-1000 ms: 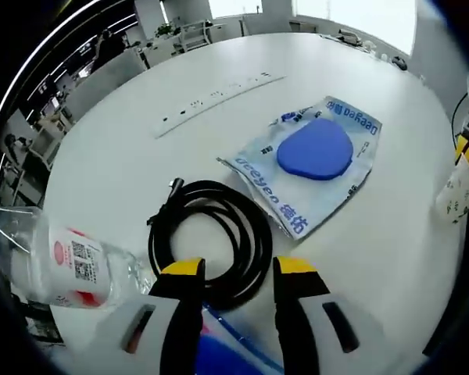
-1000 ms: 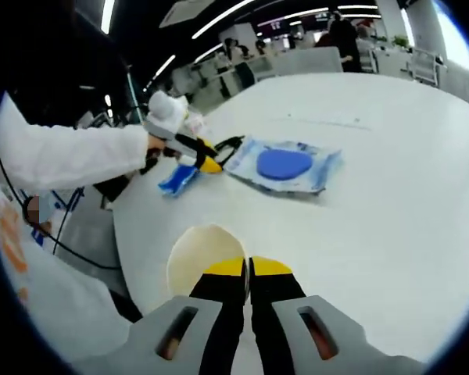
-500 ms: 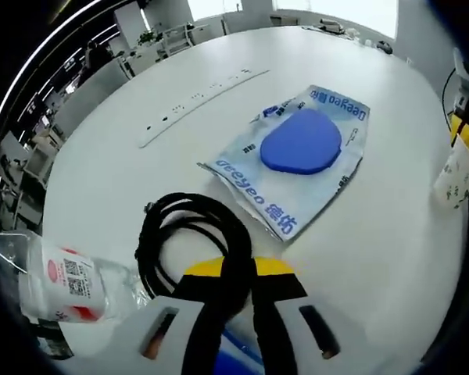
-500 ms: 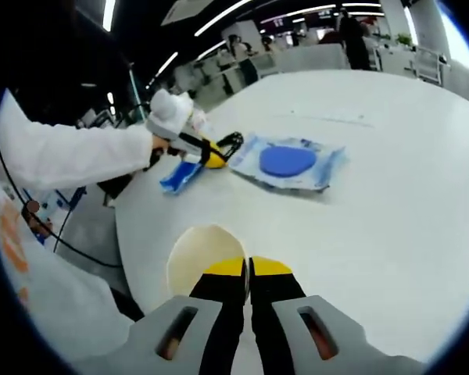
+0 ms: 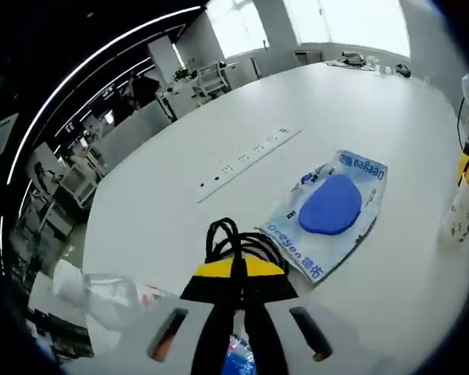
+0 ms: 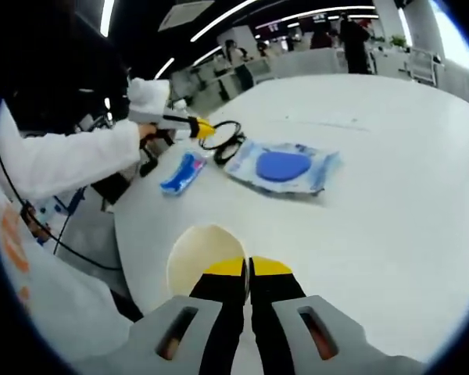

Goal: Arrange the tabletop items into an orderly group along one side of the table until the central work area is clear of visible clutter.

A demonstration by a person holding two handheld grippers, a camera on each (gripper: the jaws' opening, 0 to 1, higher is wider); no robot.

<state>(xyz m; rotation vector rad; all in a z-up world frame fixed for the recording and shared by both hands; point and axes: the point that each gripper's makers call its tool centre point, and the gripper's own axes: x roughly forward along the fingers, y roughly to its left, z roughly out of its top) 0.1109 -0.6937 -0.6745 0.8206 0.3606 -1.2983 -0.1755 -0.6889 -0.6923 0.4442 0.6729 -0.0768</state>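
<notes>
Two tongs were shut: my left tongs gripped the coiled black cable, lifted clear of the bench beside the blue pouch; much of the coil hid behind the jaws. My right tongs were closed at the cup, grip unclear. A sleeved arm reached level.

Big white table, rounded edge, glossy top, with a flush strip of sockets set into it. Open-plan office behind: desks and chairs in rows, bright windows at the far side. Dark ceiling with long linear light strips. People standing at the far end, too small to detail.
</notes>
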